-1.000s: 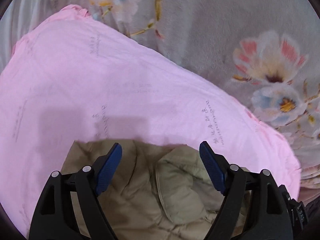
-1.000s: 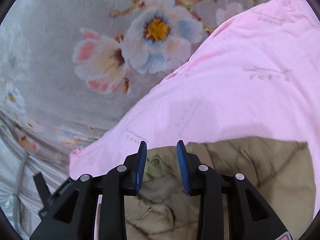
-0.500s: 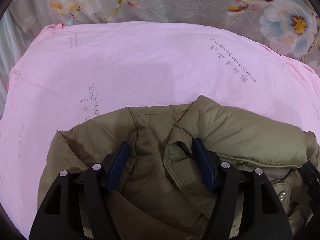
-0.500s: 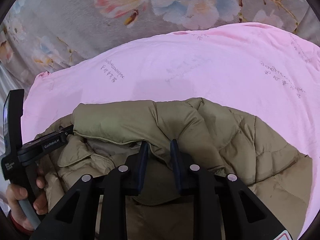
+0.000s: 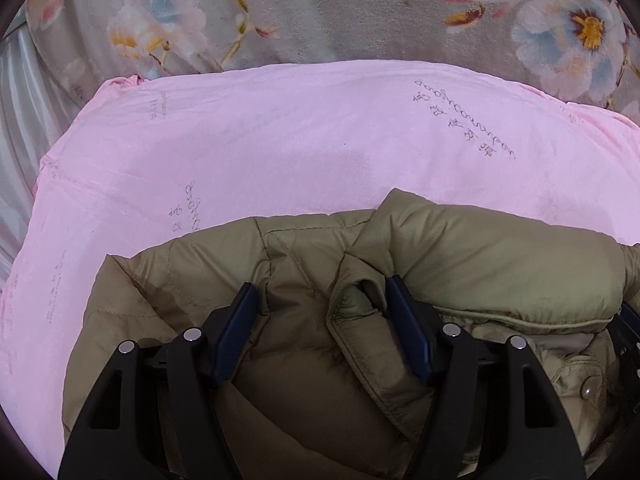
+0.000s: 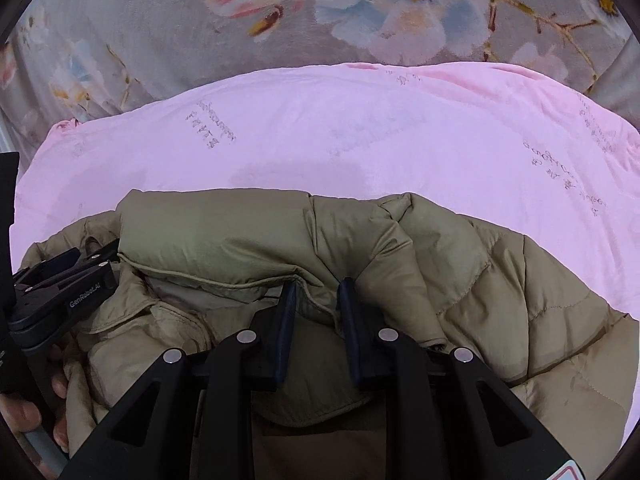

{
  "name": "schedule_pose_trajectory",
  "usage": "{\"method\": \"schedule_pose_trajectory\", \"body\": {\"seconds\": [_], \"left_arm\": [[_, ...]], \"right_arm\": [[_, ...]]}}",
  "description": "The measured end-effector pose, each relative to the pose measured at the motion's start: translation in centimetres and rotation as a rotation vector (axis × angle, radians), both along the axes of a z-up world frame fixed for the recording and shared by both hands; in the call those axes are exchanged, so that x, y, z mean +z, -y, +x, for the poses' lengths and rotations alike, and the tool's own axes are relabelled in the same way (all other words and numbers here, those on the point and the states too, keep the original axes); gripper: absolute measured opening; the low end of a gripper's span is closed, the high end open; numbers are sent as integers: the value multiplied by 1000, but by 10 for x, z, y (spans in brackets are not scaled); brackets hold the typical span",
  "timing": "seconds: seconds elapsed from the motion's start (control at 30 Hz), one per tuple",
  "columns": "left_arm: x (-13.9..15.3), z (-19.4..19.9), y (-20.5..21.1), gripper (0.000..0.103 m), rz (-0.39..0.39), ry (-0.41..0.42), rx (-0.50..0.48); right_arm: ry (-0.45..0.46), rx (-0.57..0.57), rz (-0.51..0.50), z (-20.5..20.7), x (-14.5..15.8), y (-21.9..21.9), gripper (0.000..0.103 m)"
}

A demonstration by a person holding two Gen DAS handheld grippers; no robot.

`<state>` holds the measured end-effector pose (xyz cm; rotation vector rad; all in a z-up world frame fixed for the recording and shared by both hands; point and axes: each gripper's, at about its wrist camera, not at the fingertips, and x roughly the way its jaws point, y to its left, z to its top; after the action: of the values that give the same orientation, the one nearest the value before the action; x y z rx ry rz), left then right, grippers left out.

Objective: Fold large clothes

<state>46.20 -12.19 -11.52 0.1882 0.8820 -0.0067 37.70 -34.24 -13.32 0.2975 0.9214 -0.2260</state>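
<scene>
An olive quilted puffer jacket (image 5: 480,264) lies bunched on a pink sheet (image 5: 300,140). My left gripper (image 5: 322,296) is shut on a thick bundle of jacket at the collar, one finger tucked under a collar flap. In the right wrist view the same jacket (image 6: 500,280) fills the lower half. There my right gripper (image 6: 317,296) is shut on the seamed collar edge, its jaws close together. The left gripper (image 6: 64,280) shows at that view's left edge, held by a hand (image 6: 24,416).
A grey blanket with large flowers (image 5: 340,12) lies beyond the pink sheet (image 6: 360,140) and shows again as the flowered blanket (image 6: 160,40). A snap button (image 5: 586,390) sits on the jacket's placket at the right. Pale striped fabric (image 5: 16,120) runs along the left edge.
Both grippers have come down from above the pink sheet onto the jacket's collar and rolled level. Their jaws narrowed onto the fabric, then held still.
</scene>
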Motion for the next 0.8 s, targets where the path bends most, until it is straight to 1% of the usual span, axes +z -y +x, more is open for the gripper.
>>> {"method": "schedule_pose_trajectory", "body": {"seconds": [0.13, 0.47, 0.8], "left_arm": [[-1, 0, 1, 64, 9, 3, 0], [0, -3, 3, 64, 28, 8, 1], [1, -5, 4, 64, 31, 14, 2]], "right_arm": [[-5, 1, -26, 2, -1, -3, 19], [9, -3, -28, 1, -1, -3, 19], [23, -6, -23, 0, 0, -2, 20]]}}
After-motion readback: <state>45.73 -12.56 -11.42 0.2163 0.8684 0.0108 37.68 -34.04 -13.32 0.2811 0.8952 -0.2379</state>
